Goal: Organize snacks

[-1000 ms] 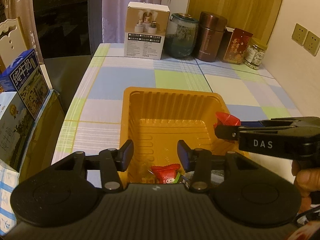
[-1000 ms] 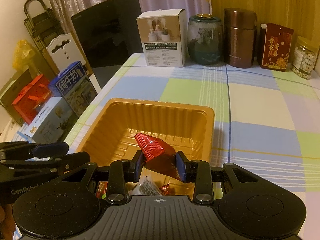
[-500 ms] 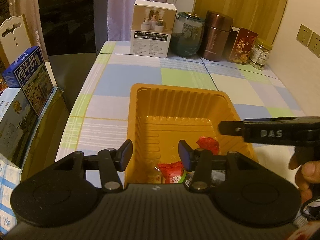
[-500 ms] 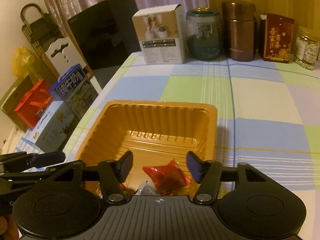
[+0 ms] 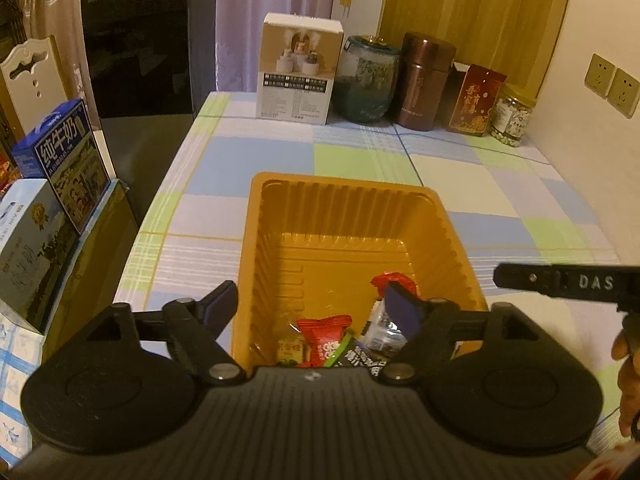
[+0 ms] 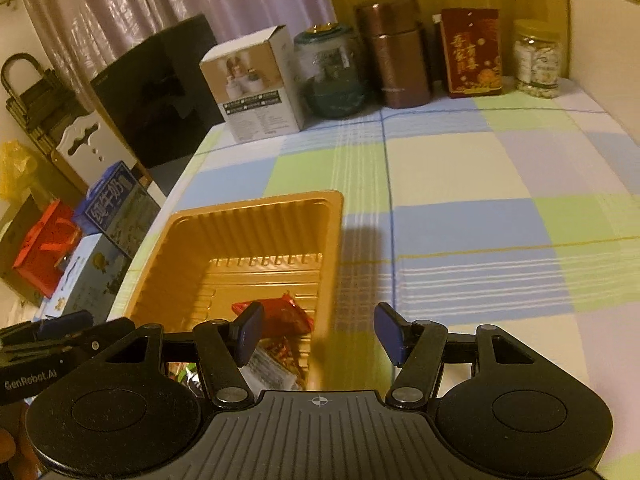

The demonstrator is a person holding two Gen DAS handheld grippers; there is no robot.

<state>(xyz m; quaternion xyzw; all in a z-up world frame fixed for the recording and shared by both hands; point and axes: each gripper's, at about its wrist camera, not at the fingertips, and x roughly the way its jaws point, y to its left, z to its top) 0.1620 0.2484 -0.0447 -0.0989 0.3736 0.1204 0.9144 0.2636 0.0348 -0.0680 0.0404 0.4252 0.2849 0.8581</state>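
Over the ribbed orange plastic tray (image 5: 280,216) of crinkly snack packets (image 5: 326,334), your left gripper (image 5: 316,312) and right gripper (image 6: 318,334) gape empty, jaws just opened.

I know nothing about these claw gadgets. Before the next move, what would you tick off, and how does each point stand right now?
1. Right claw empty: ok, its jaws have just been opening and nothing sits between them.
2. Left claw empty: ok, its jaws have just been opening; it hovers over the tray's near end.
3. Red snack packet inside the orange tray: ok, it lies on the tray floor.
4. Other snacks in the tray: ok, several wrappers sit at the near end.
5. More snacks left outside the tray: cannot tell, none shows on the checked tablecloth in view.
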